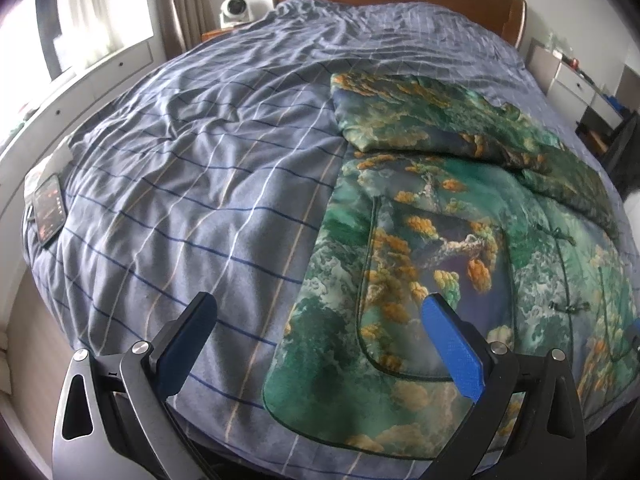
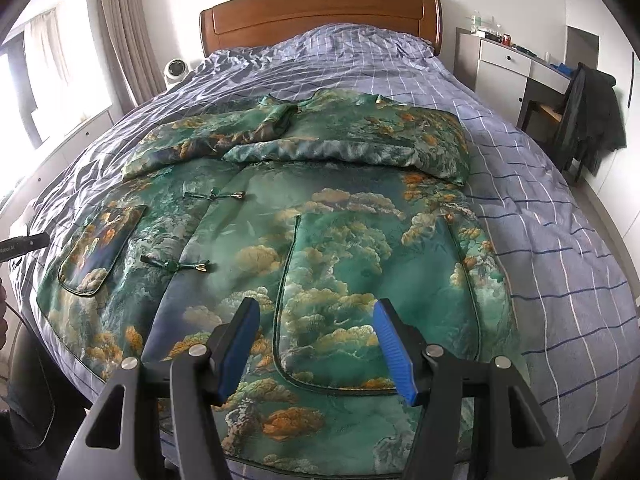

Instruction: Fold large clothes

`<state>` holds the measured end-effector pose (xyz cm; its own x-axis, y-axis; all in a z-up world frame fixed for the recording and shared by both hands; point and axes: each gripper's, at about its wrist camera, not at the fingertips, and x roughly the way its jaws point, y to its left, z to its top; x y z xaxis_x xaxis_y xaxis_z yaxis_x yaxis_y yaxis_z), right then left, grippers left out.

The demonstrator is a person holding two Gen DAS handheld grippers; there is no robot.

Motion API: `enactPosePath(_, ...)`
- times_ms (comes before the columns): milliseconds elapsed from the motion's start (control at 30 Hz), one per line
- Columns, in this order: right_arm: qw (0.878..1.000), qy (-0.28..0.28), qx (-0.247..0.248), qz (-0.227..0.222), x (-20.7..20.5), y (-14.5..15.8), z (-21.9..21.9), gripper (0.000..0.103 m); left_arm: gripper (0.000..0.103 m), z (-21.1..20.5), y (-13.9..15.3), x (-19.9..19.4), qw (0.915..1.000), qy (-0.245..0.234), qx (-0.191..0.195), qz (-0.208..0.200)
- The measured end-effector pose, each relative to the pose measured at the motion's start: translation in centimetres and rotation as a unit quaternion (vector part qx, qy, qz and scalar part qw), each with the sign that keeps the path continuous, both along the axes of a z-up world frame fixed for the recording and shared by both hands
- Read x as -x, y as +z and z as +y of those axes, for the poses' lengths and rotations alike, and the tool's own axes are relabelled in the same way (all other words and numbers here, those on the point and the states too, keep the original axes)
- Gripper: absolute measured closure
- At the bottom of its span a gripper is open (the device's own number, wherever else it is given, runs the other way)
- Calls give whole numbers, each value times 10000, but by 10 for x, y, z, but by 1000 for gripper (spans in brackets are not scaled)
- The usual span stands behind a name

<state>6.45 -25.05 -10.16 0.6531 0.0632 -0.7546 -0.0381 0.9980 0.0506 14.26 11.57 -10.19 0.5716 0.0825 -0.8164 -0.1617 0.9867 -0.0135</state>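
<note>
A large green jacket (image 2: pixel 340 216) with orange and cream cloud print lies flat, front up, on the bed, with both sleeves folded across its chest. It has patch pockets and knot buttons (image 2: pixel 192 267). In the left wrist view the jacket (image 1: pixel 460 248) fills the right half. My left gripper (image 1: pixel 320 312) is open and empty, above the jacket's left hem edge near the foot of the bed. My right gripper (image 2: pixel 316 312) is open and empty, above the right pocket (image 2: pixel 360 312) near the hem.
The bed has a blue-grey checked duvet (image 1: pixel 192 168) and a wooden headboard (image 2: pixel 320 16). A phone (image 1: pixel 50 208) lies at the bed's left edge. A white fan (image 2: pixel 176 69) stands by the curtain. A desk and a chair with a dark coat (image 2: pixel 588 108) stand at the right.
</note>
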Motion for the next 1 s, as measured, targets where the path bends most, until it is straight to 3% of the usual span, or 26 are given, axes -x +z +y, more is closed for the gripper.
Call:
enactPosePath(367, 10000, -4, -12, 11, 0, 0, -1, 43, 1, 7, -6, -2, 9997, -21, 165, 156)
enactPosePath(500, 10000, 52, -44, -4, -1, 8, -8, 43, 1, 34, -2, -5, 9972, -103, 733, 122)
enactPosePath(633, 9999, -148, -52, -33, 0, 24, -44, 38, 1, 59, -19, -14, 9874, -274, 1481, 494)
enactPosePath(700, 9994, -305, -63, 166, 2, 24, -70, 30, 1, 58, -30, -16, 9855, -470, 1508, 626)
enactPosePath(800, 9976, -431, 30, 536, 4, 16, -98, 29, 1, 50, -49, -18, 9846, -572, 1380, 910)
enactPosePath(867, 9945, -464, 71, 938, 5, 4, -115, 29, 1, 44, -60, -17, 9795, -712, 1555, 1068)
enactPosePath(1000, 9866, -414, -716, 1406, 10, -17, -140, 29, 1, 17, -70, -12, 9727, -1265, 1501, 1233)
